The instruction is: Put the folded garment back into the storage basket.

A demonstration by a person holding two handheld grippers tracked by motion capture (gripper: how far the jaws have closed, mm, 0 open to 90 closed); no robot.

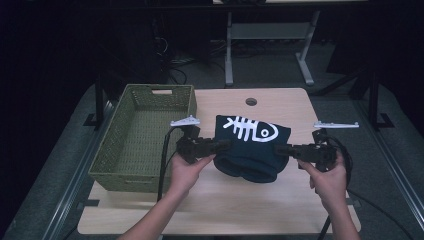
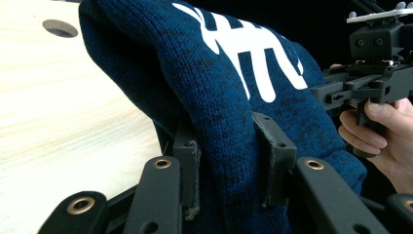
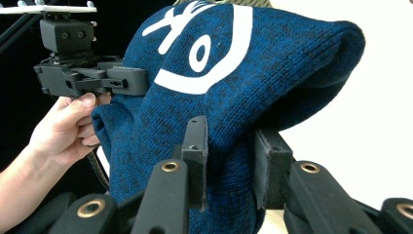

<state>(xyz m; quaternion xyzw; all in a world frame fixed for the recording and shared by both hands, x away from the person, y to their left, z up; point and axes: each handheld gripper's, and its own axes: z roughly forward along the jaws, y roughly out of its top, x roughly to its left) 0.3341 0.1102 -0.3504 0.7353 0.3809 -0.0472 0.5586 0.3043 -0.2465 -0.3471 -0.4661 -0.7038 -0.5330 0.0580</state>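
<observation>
The left tongs (image 1: 223,145) and the right tongs (image 1: 281,148) are each clamped on an opposite side of a dark blue knit sweater (image 1: 251,148), holding it bunched just above the tabletop (image 1: 210,205). A white fish-skeleton print marks its front, with no readable writing. A green woven basket (image 1: 142,135) stands beside the left hand (image 1: 187,170)

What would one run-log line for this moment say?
left gripper: shut on sweater | right gripper: shut on sweater | sweater: folded, held between both | basket: green, left of sweater
</observation>
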